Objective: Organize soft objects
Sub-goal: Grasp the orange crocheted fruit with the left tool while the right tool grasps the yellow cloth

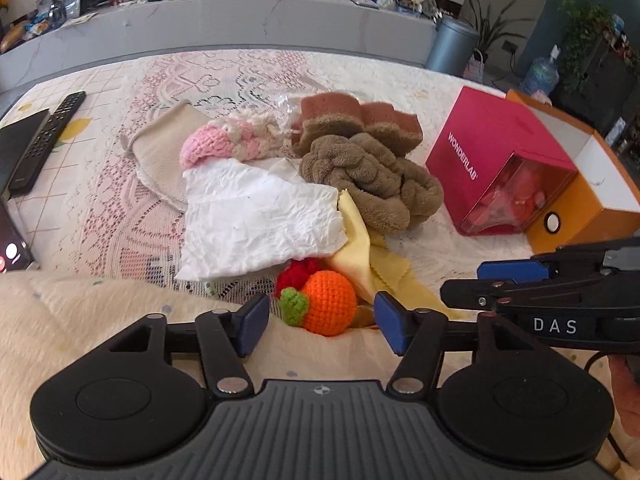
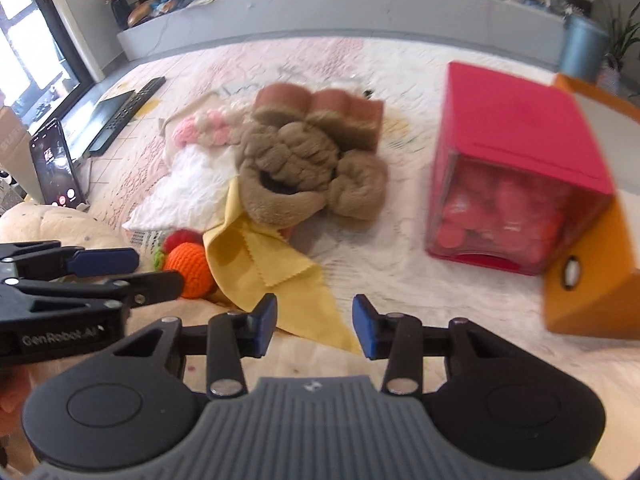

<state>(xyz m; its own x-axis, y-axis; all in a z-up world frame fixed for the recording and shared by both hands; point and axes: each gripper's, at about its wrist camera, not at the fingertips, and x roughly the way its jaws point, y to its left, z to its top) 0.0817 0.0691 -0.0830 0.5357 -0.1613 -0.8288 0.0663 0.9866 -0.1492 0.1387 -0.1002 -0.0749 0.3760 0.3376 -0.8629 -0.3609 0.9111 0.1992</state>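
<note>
Both tools, left (image 1: 322, 322) and right (image 2: 314, 326), gape empty over one crocheted orange (image 1: 328, 302), one yellow cloth (image 2: 272, 276).

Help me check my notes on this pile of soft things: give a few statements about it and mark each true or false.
1. The orange crocheted ball lies between the open fingers of the left tool. True.
2. The right tool is clamped on the yellow cloth. False: its fingers stand apart over the cloth's tip, gripping nothing.
3. The white crumpled cloth partly covers the yellow cloth. True.
4. The brown towel is inside the orange box. False: it lies on the lace bedspread, beside the pink box.
5. The pink box stands against the orange box. True.
</note>
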